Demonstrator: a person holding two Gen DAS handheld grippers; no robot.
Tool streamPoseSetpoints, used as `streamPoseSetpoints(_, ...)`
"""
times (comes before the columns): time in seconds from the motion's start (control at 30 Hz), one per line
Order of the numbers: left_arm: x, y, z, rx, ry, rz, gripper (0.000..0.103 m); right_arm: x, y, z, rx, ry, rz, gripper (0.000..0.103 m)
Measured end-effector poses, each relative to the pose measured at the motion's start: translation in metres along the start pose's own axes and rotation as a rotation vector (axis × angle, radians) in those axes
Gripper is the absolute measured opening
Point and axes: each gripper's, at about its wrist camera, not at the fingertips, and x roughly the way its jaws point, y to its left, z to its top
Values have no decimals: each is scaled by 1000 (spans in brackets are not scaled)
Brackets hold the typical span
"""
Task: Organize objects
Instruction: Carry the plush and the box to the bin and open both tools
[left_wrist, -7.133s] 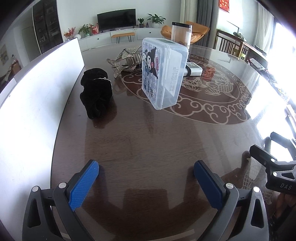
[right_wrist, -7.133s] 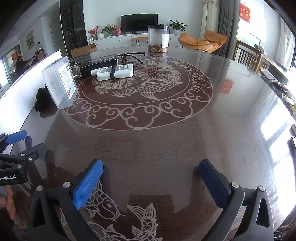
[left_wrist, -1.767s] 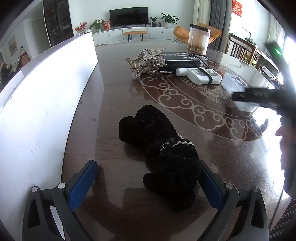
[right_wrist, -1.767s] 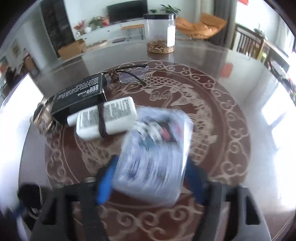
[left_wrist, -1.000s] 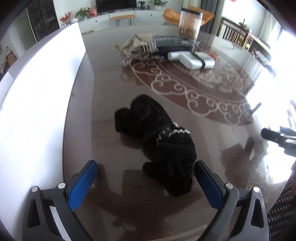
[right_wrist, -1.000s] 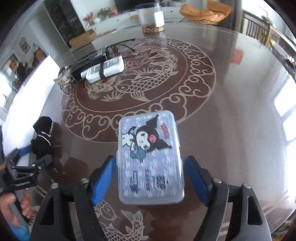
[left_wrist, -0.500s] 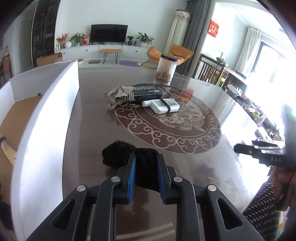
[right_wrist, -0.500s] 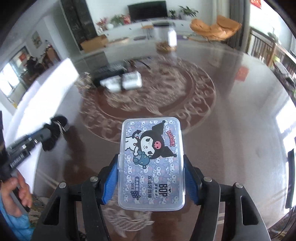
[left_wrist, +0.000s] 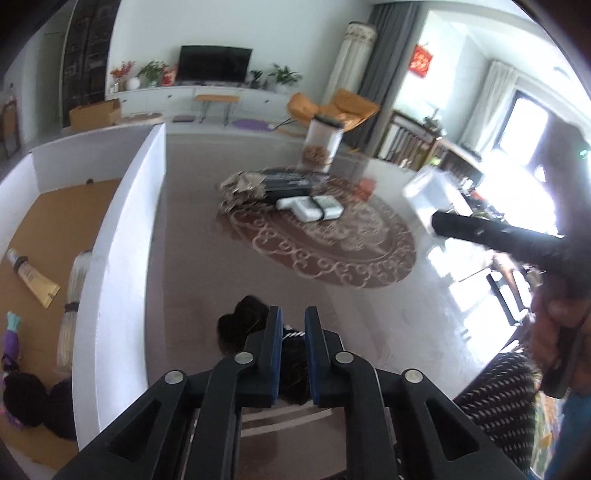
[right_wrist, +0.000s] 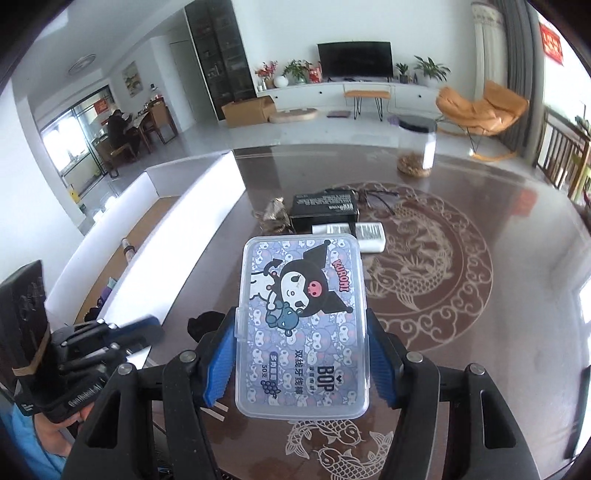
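My left gripper (left_wrist: 292, 325) is shut on a black fuzzy cloth (left_wrist: 243, 321) and holds it above the dark table, right of the white box (left_wrist: 122, 236). My right gripper (right_wrist: 301, 332) is shut on a clear plastic floss-pick box with a cartoon lid (right_wrist: 301, 325), held high over the table. That box also shows blurred at the right of the left wrist view (left_wrist: 432, 195). The black cloth shows under my right gripper's left finger (right_wrist: 207, 321).
The white box has a cardboard floor holding a tube (left_wrist: 31, 275), a pale bundle (left_wrist: 74, 295) and dark items. On the table stand a black box (right_wrist: 323, 205), a white pack (right_wrist: 364, 232), a crumpled silver item (right_wrist: 275, 216), glasses (right_wrist: 380, 195) and a clear jar (right_wrist: 415, 147).
My left gripper has closed on the black cloth and lifted it off the table. My right gripper has raised the cartoon box higher and turned toward the white box.
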Motion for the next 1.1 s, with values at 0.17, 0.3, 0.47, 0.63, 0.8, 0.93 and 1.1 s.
streamPoseSetpoints(0.17,22,-14,-10,-27,-25,200,90,1,-2,-5,21,3,28,63)
streamPoseSetpoints(0.3,64,-28,-8,-2,43,284,90,6,-5,-14,40,19,54,63)
streamPoseSetpoints(0.47,83,-22,-16,-11,51,143,29,2,-12,-20,55,18,53,63)
streamPoseSetpoints(0.63,25,-21,-19,13,-41,32,25,1,-13,-17,56,23,30,63)
streamPoseSetpoints(0.8,-69,11,6,-47,-177,33,26,7,27,11,30,6,135,63)
streamPoseSetpoints(0.93,-127,84,20,-144,-258,221,26,13,104,43,-71,-14,291,63)
streamPoseSetpoints(1.1,-140,190,8,-329,-203,444,33,46,207,62,-171,34,490,63)
